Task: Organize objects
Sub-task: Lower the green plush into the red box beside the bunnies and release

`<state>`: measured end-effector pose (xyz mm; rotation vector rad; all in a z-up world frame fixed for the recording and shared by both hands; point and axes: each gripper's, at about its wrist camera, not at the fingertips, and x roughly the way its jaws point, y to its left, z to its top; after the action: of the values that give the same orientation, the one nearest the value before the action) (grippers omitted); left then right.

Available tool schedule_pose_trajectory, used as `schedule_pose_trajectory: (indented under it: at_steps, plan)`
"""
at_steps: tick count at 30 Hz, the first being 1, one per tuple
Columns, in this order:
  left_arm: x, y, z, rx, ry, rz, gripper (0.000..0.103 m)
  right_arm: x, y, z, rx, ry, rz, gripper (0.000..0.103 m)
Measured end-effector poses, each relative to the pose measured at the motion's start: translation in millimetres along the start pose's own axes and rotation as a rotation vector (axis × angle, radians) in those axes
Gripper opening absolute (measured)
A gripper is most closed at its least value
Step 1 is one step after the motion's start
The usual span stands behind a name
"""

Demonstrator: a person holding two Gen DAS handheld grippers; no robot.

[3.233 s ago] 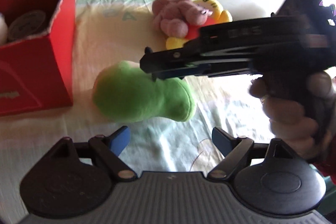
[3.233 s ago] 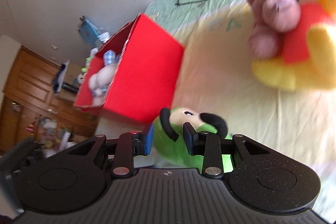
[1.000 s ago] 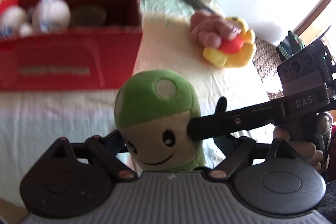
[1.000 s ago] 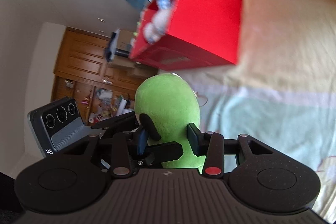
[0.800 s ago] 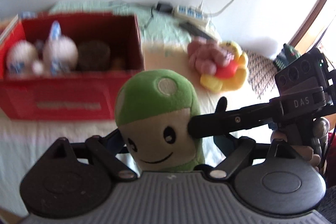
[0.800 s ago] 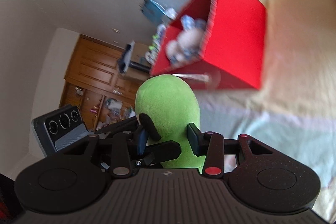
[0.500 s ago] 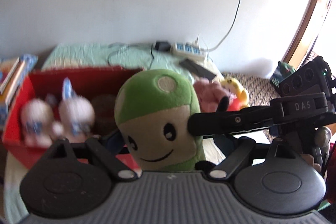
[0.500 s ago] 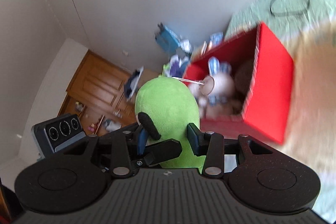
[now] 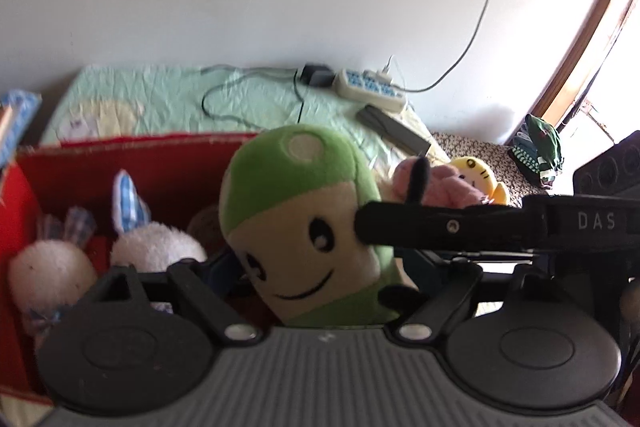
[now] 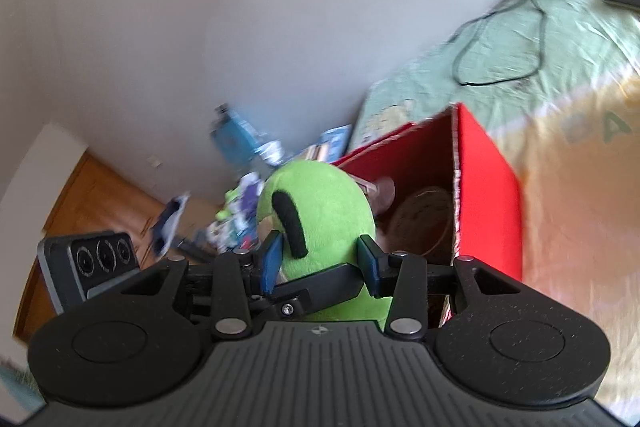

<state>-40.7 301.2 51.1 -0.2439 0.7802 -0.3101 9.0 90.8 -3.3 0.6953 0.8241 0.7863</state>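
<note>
I held the green plush toy (image 9: pixel 300 223) up off the bed with both tools, its smiling face turned toward my left wrist camera. My right gripper (image 10: pixel 320 263) was clamped on the toy's body, one blue pad (image 10: pixel 272 261) pressed into each side of the green fabric just beside a black ear. My left gripper (image 9: pixel 316 277) straddled the toy lower down; its jaws had just been closing with the toy between them, though the toy's body hid the pads and I could not tell whether they pressed on it. In the left view the right tool's black finger lay across the side of the toy's face.

The toy hung over the near edge of the red box (image 10: pixel 486 187), which stood open on the pale bed sheet (image 10: pixel 576 131). Inside the box sat two white plush rabbits (image 9: pixel 154 245) with blue checked ears and a round brown object (image 10: pixel 424 223) in the far corner. A pink and yellow plush (image 9: pixel 468 183) lay on the bed behind the green toy, well clear of the box. A power strip (image 9: pixel 370 89) with its cable lay against the white wall at the far side of the bed, a dark flat device (image 9: pixel 394 129) just beside it.
</note>
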Motion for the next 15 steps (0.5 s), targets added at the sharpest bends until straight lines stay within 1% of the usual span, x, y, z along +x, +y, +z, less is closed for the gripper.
schedule_pose_trajectory:
  at_steps: [2,4,5,6,7,8,9,10,15]
  plan:
    - [7,13,2,-0.009,0.021,0.003,0.085,10,0,0,0.023,0.002,-0.040,0.043]
    - [14,26,2,-0.012,0.040,0.017,0.085,19,4,-4,0.011,0.008,-0.091,0.040]
    - [17,31,0,-0.011,0.053,0.027,0.084,24,4,-6,0.002,0.015,-0.120,0.035]
    - [21,37,-1,-0.006,0.068,0.038,0.082,29,5,-8,0.002,0.021,-0.151,0.029]
    - [21,42,-4,-0.005,0.077,0.036,0.079,31,7,-11,-0.005,0.018,-0.184,0.026]
    - [22,45,-4,-0.008,0.082,0.026,0.078,34,12,-11,-0.033,0.012,-0.216,0.025]
    - [21,46,-3,-0.007,0.081,0.026,0.078,36,15,-13,-0.052,0.009,-0.228,0.025]
    - [20,46,-3,0.001,0.076,0.038,0.078,39,15,-14,-0.045,0.015,-0.230,0.026]
    - [11,50,-5,0.047,0.066,0.070,0.078,52,9,-12,0.047,0.033,-0.225,0.026]
